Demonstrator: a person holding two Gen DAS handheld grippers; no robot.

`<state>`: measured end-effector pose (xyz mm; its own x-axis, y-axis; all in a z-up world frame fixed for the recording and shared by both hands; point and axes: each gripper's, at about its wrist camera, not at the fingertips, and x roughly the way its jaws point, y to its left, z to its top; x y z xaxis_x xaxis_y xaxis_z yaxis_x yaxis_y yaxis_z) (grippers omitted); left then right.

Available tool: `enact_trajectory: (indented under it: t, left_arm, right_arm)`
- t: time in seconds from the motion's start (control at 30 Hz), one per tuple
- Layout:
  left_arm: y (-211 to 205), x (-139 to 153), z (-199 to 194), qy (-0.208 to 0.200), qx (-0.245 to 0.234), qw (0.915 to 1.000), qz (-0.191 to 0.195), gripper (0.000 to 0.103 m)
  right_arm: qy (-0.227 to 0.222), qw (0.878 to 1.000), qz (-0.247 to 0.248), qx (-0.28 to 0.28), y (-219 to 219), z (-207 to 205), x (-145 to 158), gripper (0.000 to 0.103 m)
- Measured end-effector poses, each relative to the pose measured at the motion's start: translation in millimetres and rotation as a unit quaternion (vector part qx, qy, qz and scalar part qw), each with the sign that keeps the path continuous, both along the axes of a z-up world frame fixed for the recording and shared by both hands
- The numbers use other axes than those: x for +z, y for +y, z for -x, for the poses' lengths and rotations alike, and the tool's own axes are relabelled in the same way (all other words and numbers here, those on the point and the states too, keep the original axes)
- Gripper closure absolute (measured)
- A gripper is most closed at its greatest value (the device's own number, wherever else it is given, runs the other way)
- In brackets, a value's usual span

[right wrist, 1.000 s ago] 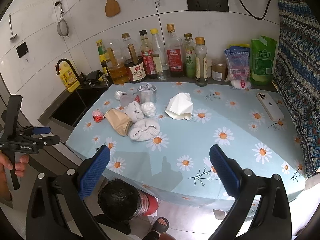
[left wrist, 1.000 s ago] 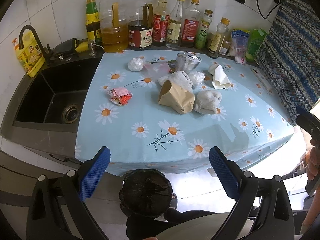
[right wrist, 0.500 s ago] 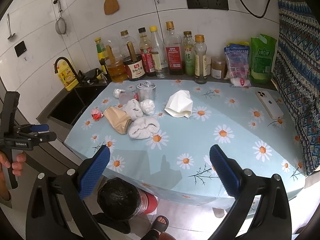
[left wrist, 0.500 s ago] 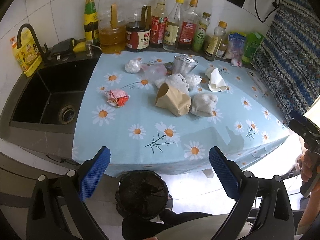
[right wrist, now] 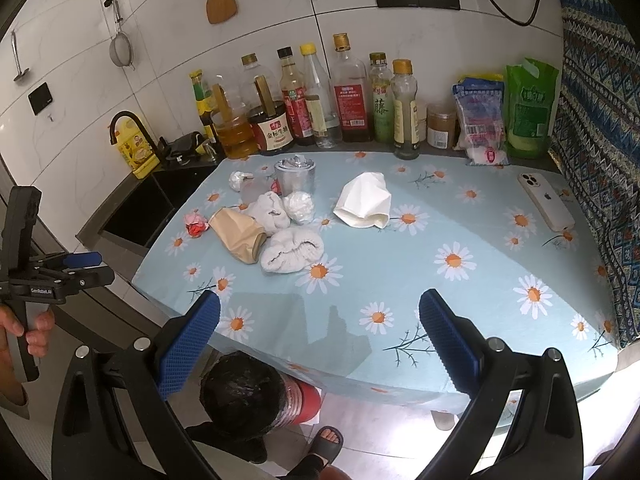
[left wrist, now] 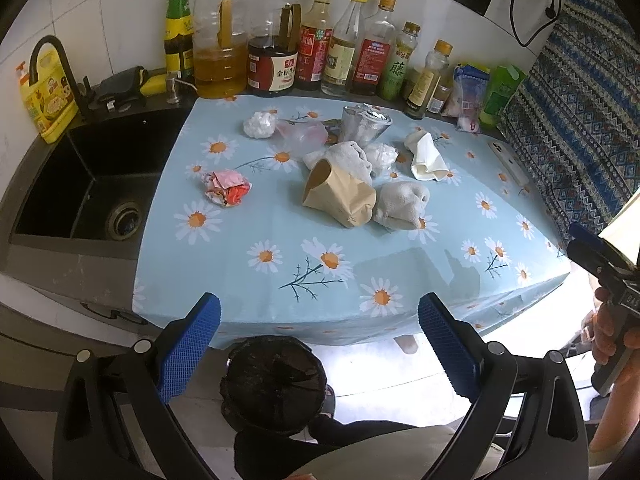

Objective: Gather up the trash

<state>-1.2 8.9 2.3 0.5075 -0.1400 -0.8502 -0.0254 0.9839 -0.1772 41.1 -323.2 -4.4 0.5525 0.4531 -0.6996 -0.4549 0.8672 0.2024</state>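
Observation:
Trash lies in a cluster on the daisy tablecloth (left wrist: 248, 292): a red-and-white crumpled wrapper (left wrist: 226, 187), a brown paper bag (left wrist: 340, 196), crumpled grey-white paper towels (left wrist: 400, 205), a white folded napkin (right wrist: 366, 200), a white plastic wad (left wrist: 259, 124) and a crushed foil cup (right wrist: 295, 176). A bin lined with a black bag (left wrist: 274, 384) stands on the floor below the table's near edge. My left gripper (left wrist: 318, 348) hangs open above the bin, off the table. My right gripper (right wrist: 320, 346) is open over the table's front edge, empty.
Sauce and oil bottles (left wrist: 276, 60) line the back wall. A black sink (left wrist: 92, 184) lies left of the table. A white phone (right wrist: 546, 200) rests at the table's right side beside a patterned cloth (right wrist: 600, 128). The person's foot in a sandal (right wrist: 326, 440) stands near the bin.
Both grippers have drawn back and up slightly, so the table looks smaller and further away. Both stay open, and nothing on the table moved.

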Motion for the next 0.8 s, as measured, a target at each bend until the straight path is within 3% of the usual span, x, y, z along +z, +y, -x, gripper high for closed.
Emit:
enact_trajectory:
  t: [0.8]
  left_arm:
    - [-5.2, -3.3, 1.5, 0.002, -0.002, 1.0, -0.004, 0.007]
  right_arm:
    - [0.021, 0.999, -0.026, 0.008, -0.7, -6.5, -8.7, 0.004]
